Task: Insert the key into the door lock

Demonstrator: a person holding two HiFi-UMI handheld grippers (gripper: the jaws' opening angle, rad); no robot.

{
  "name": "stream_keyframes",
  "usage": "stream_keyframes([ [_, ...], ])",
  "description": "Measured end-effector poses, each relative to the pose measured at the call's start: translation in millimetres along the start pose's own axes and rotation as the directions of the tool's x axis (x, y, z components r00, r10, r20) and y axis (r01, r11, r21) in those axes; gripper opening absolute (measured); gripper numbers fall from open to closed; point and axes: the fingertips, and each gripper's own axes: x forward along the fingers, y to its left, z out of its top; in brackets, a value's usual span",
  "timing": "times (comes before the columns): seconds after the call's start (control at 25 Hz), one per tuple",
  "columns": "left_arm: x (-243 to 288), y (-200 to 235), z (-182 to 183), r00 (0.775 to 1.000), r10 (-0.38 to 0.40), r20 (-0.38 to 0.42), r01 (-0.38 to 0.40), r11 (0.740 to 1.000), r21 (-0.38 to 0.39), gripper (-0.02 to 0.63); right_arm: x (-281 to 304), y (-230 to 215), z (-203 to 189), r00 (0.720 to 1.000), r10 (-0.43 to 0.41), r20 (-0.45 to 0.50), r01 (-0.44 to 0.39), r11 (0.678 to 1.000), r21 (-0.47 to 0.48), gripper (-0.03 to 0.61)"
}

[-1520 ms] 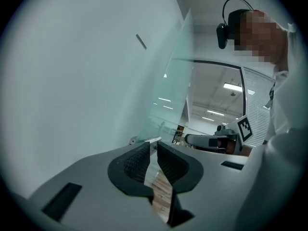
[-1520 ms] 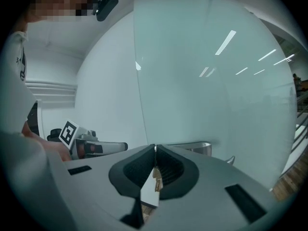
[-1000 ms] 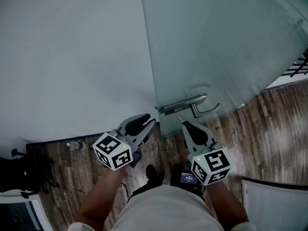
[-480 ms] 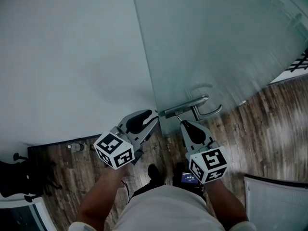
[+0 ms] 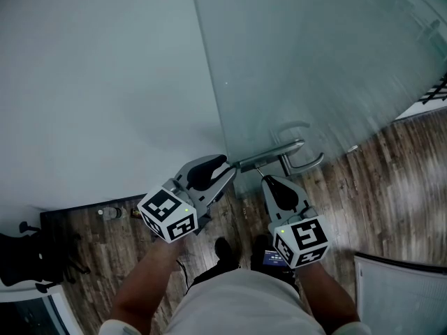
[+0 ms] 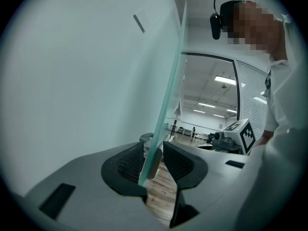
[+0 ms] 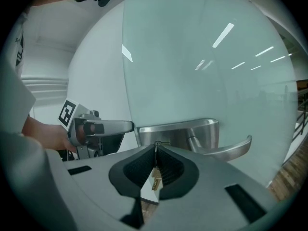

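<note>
Left hand-held gripper [image 6: 153, 153] has just been opening its jaws and now straddles the edge of the glass door [image 6: 169, 90], pads clear of it, probably to steady the door. Right hand-held gripper [image 7: 155, 150] stays clenched on the key [image 7: 155, 177], whose tip sits just ahead at the lock [image 7: 178, 131] and doesn't look inserted yet.
</note>
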Motion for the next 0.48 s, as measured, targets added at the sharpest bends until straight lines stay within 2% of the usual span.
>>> stream_keyframes([
  [0.32, 5.3, -2.1, 8.8, 1.000, -0.006, 0.012, 0.006, 1.000, 0.016, 0.121, -1.6, 1.7, 2.2, 1.000, -0.005, 0.012, 0.005, 1.000, -0.029, 0.021],
  [0.48, 4.8, -0.5, 11.0, 1.000, -0.001, 0.016, 0.001, 1.000, -0.008, 0.118, -1.7, 2.5, 4.3, 1.000, -0.010, 0.017, 0.011, 0.999, -0.043, 0.021],
])
